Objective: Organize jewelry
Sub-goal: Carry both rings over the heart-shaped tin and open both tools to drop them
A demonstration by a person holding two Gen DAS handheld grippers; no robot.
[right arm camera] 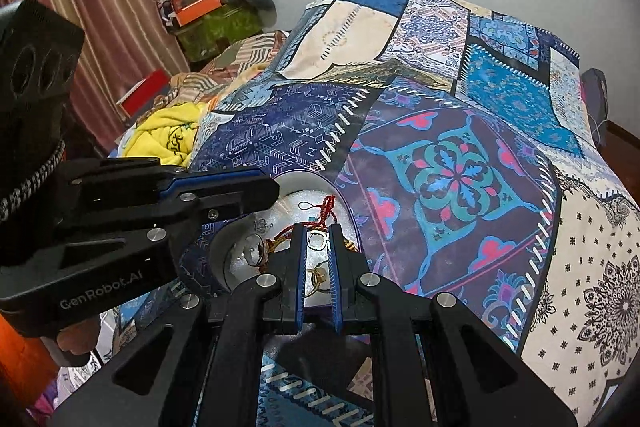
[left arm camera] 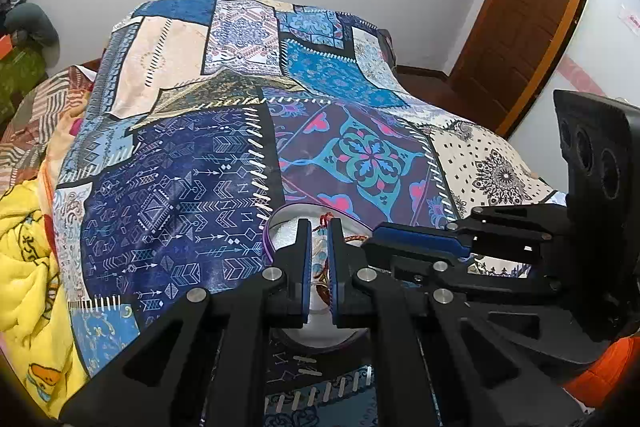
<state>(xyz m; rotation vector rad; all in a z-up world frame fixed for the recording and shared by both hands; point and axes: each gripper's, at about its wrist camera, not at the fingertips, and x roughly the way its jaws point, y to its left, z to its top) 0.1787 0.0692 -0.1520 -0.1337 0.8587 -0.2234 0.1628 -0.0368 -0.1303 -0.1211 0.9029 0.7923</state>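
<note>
A round silver tray (right arm camera: 224,263) with a purple rim lies on the patchwork bedspread, and it also shows in the left wrist view (left arm camera: 286,227). On it lie a red cord (right arm camera: 326,209), several rings (right arm camera: 256,251) and gold hoops (right arm camera: 318,277). My right gripper (right arm camera: 318,233) hovers over the tray with its jaws narrowly apart around a small silver piece (right arm camera: 317,235); whether it is gripped I cannot tell. My left gripper (left arm camera: 319,227) is above the same tray, its jaws close together with the red cord (left arm camera: 325,221) just beyond the tips. Each gripper shows in the other's view.
The patchwork bedspread (left arm camera: 168,195) covers a bed. A yellow blanket (left arm camera: 24,267) lies at its left side. Striped curtains (right arm camera: 100,7), piled clothes and boxes (right arm camera: 200,7) stand at the back left. A brown door (left arm camera: 528,7) is at the right.
</note>
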